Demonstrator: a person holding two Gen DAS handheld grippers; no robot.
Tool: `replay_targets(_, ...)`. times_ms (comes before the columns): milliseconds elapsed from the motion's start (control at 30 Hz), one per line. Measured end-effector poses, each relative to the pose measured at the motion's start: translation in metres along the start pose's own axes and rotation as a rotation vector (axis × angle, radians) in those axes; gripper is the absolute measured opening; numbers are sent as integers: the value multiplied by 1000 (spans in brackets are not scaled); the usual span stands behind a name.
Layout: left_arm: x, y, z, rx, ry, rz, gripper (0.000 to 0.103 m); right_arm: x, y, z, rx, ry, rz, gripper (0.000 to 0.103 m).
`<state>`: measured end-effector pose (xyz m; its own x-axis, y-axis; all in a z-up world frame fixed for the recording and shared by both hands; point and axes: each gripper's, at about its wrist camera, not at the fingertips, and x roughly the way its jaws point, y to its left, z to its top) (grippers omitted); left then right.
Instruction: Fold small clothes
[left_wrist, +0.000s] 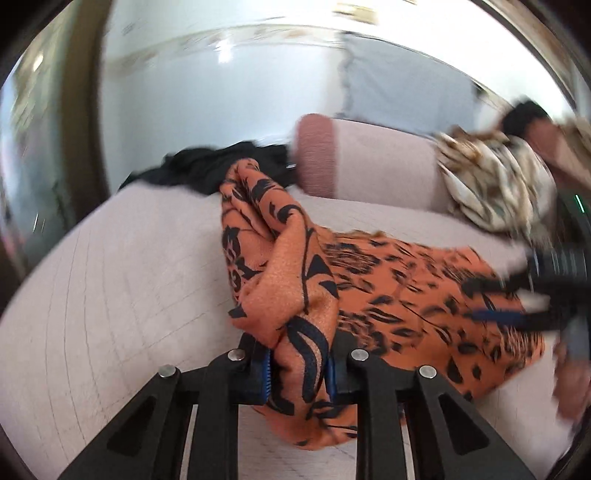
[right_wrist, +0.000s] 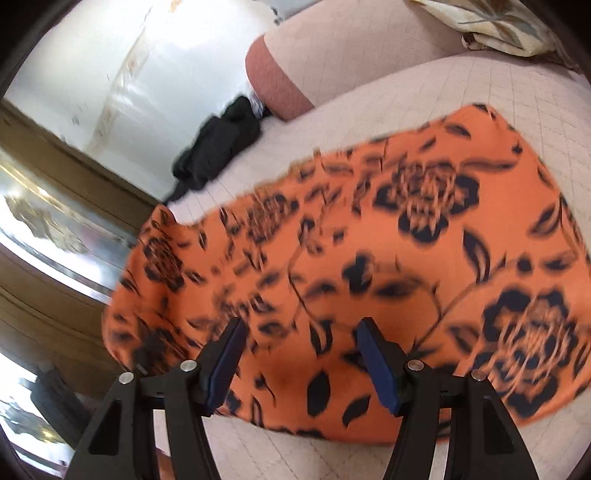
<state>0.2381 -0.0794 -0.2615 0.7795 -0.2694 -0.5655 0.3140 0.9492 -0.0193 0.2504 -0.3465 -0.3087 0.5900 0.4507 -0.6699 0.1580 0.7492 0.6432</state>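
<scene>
Orange floral garment (left_wrist: 424, 295), spread on the sofa seat (left_wrist: 110, 295) near its front edge: left claw (left_wrist: 299, 373) clamped on a bunched corner, right claw (right_wrist: 301, 363) apart above the cloth; fold under way, next likely carrying that corner across.

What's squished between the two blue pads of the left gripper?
A bunched fold of the orange flowered cloth sits between the left gripper's pads, which are clamped on it. The left wrist view shows this; the rest of the cloth lies on the pale bed.
</scene>
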Motion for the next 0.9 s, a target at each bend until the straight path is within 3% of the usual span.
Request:
replay_targets(167, 3, -47, -7, 177, 4, -29, 22, 4, -9, 20, 65, 27, 182, 67)
replay_targets(267, 4, -68, -14, 257, 16, -48, 22, 13, -3, 36, 42, 19, 230, 67)
replay_targets(400, 5, -86, -24, 333, 38, -77, 21, 32, -7, 54, 99, 48, 318, 75)
replay_targets(667, 9, -93, -30, 393, 45, -68, 21, 75, -18, 70, 164, 135, 278, 76)
replay_targets(700, 10, -96, -31, 396, 45, -66, 21, 76, -15, 73, 144, 123, 270, 73)
replay_targets(800, 9, -95, -27, 387, 51, -76, 22, 80, 7, 77, -13, 109, 193, 16)
replay_targets(833, 9, -94, -24, 376, 51, -86, 22, 80, 13, 77, -56, 108, 151, 16)
replay_targets(900, 6, -93, -13, 332, 52, -137, 22, 72, 13, 80, -76, 88, 153, 15)
